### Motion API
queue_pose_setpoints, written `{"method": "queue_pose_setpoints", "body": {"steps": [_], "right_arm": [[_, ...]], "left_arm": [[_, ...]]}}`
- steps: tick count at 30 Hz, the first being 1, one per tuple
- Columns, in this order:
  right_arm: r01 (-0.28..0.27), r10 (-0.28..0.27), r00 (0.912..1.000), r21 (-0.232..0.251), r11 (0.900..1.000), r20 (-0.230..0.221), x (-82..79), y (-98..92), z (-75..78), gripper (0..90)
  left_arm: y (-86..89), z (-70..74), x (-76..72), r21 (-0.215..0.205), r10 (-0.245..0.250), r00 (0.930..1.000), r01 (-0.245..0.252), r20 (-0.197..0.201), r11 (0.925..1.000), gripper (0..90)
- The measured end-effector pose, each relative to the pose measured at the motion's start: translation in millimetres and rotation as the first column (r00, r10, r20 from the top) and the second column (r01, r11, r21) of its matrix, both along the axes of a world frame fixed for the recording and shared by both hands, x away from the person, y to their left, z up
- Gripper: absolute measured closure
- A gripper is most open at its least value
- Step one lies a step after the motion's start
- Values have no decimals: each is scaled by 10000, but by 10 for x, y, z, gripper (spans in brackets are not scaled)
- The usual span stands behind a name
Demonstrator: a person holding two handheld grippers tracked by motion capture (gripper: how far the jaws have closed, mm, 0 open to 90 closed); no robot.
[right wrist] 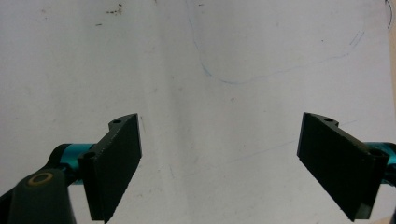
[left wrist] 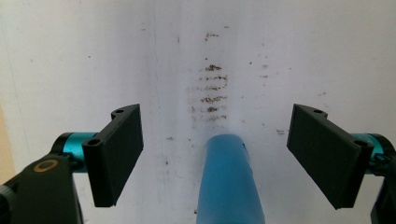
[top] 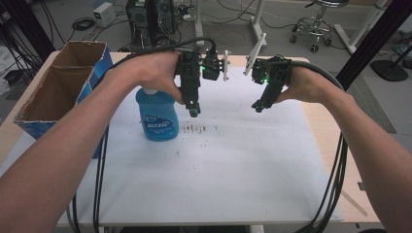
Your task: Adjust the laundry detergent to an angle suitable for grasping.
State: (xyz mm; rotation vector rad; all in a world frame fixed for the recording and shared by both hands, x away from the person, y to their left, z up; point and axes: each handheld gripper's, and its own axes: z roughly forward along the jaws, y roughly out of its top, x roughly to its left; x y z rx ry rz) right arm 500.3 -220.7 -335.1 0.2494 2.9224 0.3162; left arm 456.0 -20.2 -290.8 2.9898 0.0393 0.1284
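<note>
A blue dish-soap bottle (top: 156, 117) with a white cap stands upright on the white sheet (top: 233, 165), under the person's left hand. My left gripper (top: 194, 111) points down just right of the bottle, over a patch of brown stains (top: 197, 128). In the left gripper view the left gripper (left wrist: 215, 135) is open, and the blue bottle (left wrist: 228, 182) rises between the pads without touching either. My right gripper (top: 257, 106) hangs farther right above bare sheet. The right gripper view shows the right gripper (right wrist: 219, 140) open with nothing between its pads.
An open cardboard box (top: 58, 87) with blue sides stands at the table's left edge. Black cables trail down from both forearms over the front edge. A faint blue pen line (right wrist: 243, 79) marks the sheet. Stools and equipment stand on the floor behind the table.
</note>
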Motion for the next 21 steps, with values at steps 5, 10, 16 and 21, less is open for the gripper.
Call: {"method": "queue_pose_setpoints", "body": {"steps": [5, 10, 16, 21], "right_arm": [[17, -17, 10000, -11, 10000, -16, -5, -1, -1, 130], [27, -27, 10000, -4, 10000, -6, 6, -12, -9, 130], [12, -12, 10000, -5, 10000, -64, 28, -2, -31, 130], [-33, 32, 10000, -59, 10000, -90, 30, 30, -51, 130]], "left_arm": [[8, 5, 1, 25, 12, 10000, -12, 10, 10000, 185], [30, 27, -11, -77, 17, 10000, -16, 22, 10000, 185], [51, 66, -34, -89, -28, 10000, 28, 73, 10000, 185], [62, 80, -54, -122, -64, 10000, 65, 71, 9999, 185]]}}
